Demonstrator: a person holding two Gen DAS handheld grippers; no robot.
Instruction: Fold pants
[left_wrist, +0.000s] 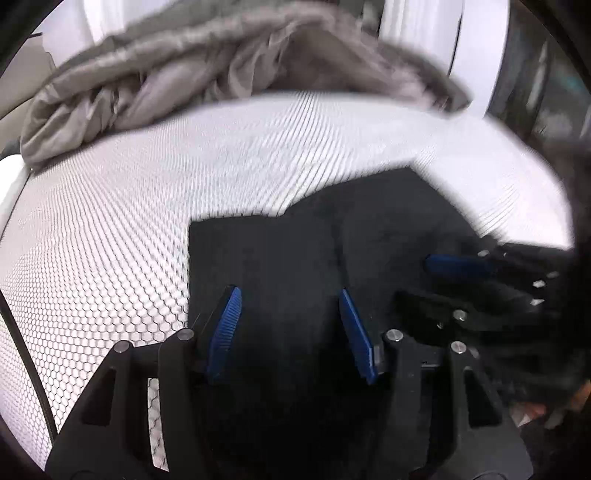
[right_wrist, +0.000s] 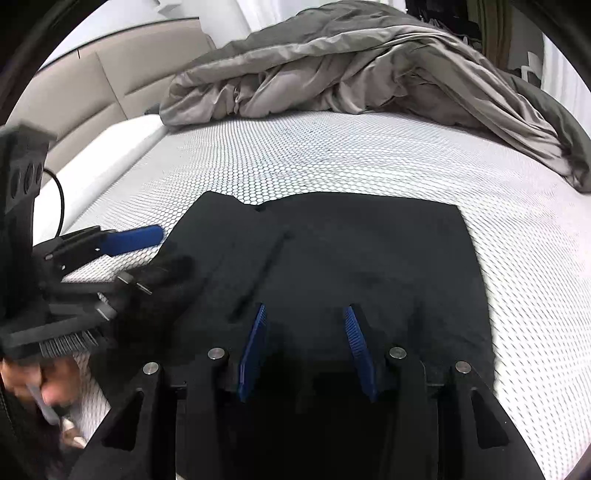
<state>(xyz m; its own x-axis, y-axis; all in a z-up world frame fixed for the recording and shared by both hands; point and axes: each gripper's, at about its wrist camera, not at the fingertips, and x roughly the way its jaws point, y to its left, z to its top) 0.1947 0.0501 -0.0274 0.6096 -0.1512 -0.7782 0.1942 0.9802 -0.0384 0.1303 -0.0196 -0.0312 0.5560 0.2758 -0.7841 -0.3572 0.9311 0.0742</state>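
The black pants (right_wrist: 369, 251) lie flat as a roughly square folded shape on the white honeycomb-patterned mattress (right_wrist: 295, 166). My right gripper (right_wrist: 305, 308) hovers over their near part, blue pads apart, with only flat fabric below. In the left wrist view the pants (left_wrist: 295, 251) fill the lower middle. My left gripper (left_wrist: 289, 291) stands open over their left portion near the cloth's edge. The right gripper (left_wrist: 432, 284) shows blurred at the right. From the right wrist view the left gripper (right_wrist: 170, 251) sits at the pants' left edge, one blue finger (right_wrist: 133, 236) over bare mattress.
A crumpled grey duvet (right_wrist: 351, 74) is heaped along the far side of the bed. A beige padded headboard (right_wrist: 92, 92) runs at the left. A black cable (right_wrist: 59, 199) hangs from the left gripper. A person's hand (right_wrist: 44, 384) shows at the lower left.
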